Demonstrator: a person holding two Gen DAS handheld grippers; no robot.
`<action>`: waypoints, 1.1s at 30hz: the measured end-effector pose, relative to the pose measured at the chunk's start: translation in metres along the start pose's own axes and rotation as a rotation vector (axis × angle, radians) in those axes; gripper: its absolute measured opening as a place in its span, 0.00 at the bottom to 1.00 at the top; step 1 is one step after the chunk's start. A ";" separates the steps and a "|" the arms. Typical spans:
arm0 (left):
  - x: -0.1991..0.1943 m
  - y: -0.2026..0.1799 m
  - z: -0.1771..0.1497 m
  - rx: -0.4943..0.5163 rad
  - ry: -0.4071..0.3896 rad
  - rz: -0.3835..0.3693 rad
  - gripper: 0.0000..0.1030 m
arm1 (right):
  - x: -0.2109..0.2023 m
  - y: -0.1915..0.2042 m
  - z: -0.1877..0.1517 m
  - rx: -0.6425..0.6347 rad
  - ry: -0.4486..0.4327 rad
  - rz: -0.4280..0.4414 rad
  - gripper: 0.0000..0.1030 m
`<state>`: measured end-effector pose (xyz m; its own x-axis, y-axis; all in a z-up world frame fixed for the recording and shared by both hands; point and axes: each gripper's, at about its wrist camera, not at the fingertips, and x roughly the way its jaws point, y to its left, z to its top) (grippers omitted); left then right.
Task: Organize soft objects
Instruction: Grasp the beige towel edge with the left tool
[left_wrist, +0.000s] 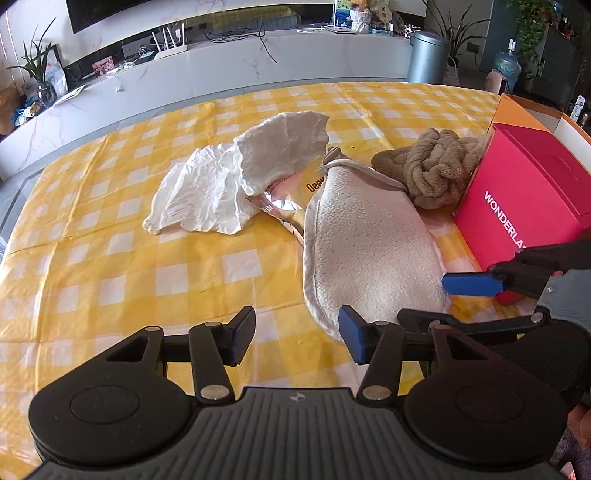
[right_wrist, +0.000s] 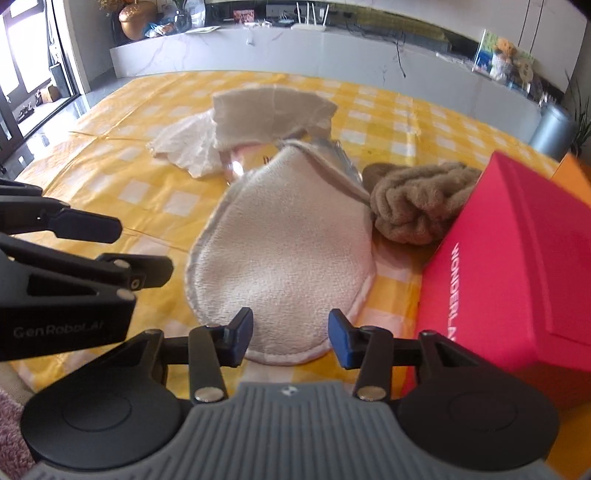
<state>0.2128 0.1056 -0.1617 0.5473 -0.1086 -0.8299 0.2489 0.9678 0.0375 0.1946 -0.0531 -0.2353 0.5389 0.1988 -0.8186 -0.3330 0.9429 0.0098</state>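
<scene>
Three soft things lie on the yellow checked tablecloth: a cream terry pad toward the table's right side, a crumpled white cloth to its left nearer the middle, and a bunched brown towel touching the pad's far end. The towel leans against a pink box at the table's right edge. A shiny foil packet pokes out between cloth and pad. The left gripper hovers at the pad's near end, jaws apart and empty. The right gripper stands likewise, spread and empty.
</scene>
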 end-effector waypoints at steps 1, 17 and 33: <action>0.003 0.000 0.000 0.001 -0.003 0.000 0.61 | 0.004 -0.002 -0.001 0.007 0.006 0.005 0.46; 0.041 -0.018 0.006 -0.010 -0.042 -0.128 0.67 | 0.014 -0.004 -0.005 -0.016 -0.051 0.020 0.63; -0.010 -0.002 -0.007 -0.098 -0.141 -0.097 0.15 | -0.004 -0.009 -0.005 0.034 -0.044 0.092 0.31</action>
<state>0.2009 0.1059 -0.1579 0.6328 -0.2263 -0.7405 0.2307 0.9680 -0.0987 0.1915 -0.0639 -0.2346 0.5406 0.2957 -0.7876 -0.3566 0.9285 0.1038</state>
